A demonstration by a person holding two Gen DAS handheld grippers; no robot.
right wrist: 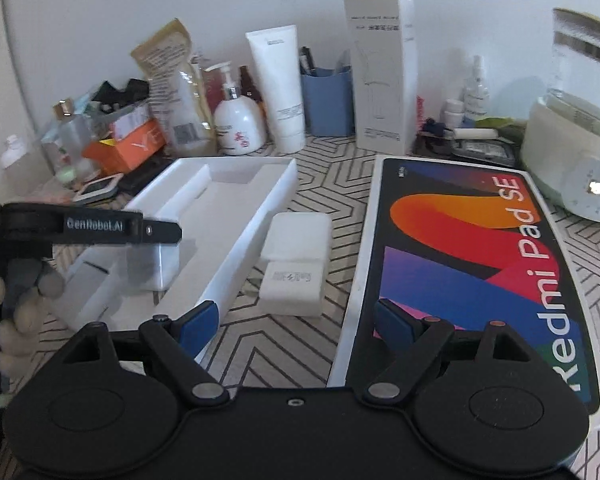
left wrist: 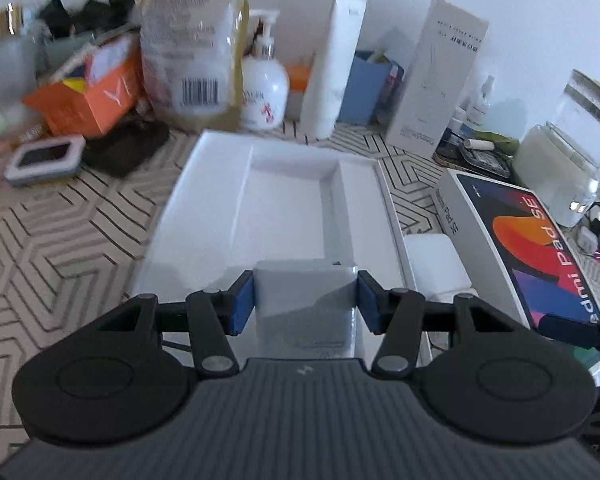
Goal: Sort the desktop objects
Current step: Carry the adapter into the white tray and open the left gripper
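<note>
left gripper clamping white block over tray's near edge

Small white box above white tray

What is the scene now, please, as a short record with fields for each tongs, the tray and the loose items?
left tongs: shut on a small white box, held over the near end of the tray
right tongs: open, empty, above the table
white tray: moulded insert, compartments empty
white charger: on the table between tray and tablet box
</note>
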